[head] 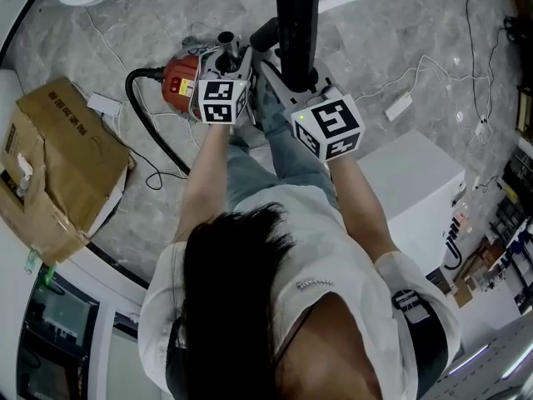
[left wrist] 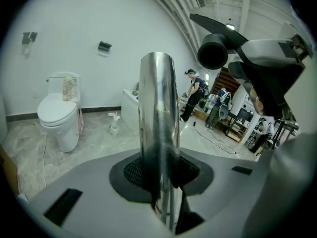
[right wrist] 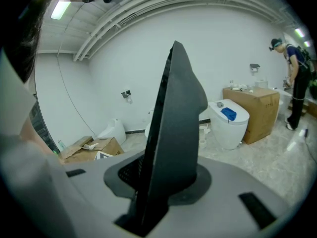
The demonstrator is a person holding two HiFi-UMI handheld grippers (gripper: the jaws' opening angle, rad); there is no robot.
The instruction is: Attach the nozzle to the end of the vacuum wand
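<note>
both clamped tight, left tool [left wrist: 159, 177] on steel wand [left wrist: 157, 108], right tool [right wrist: 157, 180] on black nozzle [right wrist: 179, 123]

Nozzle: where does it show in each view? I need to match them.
Head view: nozzle top centre, sticking up from the right gripper.
Left gripper view: upper right, round end toward the camera.
Right gripper view: centre, between the jaws.
Shared landmark: the right gripper shut on it.

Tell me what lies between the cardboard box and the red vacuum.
Head view: a black hose curves over the floor there, with a white plug block by the box.
</note>
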